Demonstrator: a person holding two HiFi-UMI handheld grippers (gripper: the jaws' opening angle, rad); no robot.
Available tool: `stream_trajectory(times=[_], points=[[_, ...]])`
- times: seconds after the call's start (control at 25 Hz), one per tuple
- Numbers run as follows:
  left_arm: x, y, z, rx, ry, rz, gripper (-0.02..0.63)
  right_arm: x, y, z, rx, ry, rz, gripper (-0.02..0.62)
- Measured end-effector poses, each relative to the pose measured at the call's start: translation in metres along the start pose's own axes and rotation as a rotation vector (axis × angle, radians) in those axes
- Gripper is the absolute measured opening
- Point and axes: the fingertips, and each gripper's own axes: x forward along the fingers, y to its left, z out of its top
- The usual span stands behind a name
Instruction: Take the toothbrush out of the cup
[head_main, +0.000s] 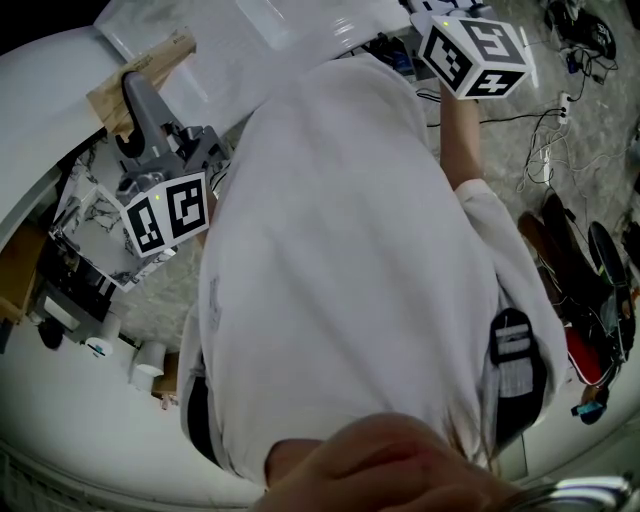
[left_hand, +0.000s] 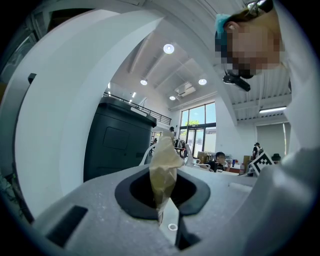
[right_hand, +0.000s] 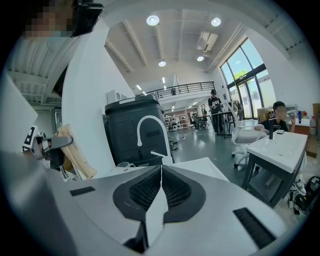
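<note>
Your left hand-held gripper (left_hand: 161, 210) pinches a tan crumpled strip (left_hand: 164, 167); the right hand-held gripper (right_hand: 160, 175) is closed, empty. No toothbrush or cup shows. Expect it light, stiff, slim: pinch the handle.

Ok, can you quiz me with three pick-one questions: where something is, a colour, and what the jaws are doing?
1. The white curved tap stands: A in front of the dark grey cabinet; B on a desk; C on the ceiling.
2. The crumpled paper-like piece in the left gripper's jaws is: A blue; B tan; C red.
3. The right gripper's jaws are: A wide apart; B around a cup; C shut, empty.
A, the cabinet rises behind it; B, it looks tan; C, the pads meet with nothing between.
</note>
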Motion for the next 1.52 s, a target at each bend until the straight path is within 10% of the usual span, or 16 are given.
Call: stream_trajectory(times=[1.52], points=[[0.0074, 0.0004, -0.0002, 0.009, 0.009, -0.005, 0.038, 0.0011, -0.0045, -0.0012, -0.015, 0.015, -0.007, 0.015]])
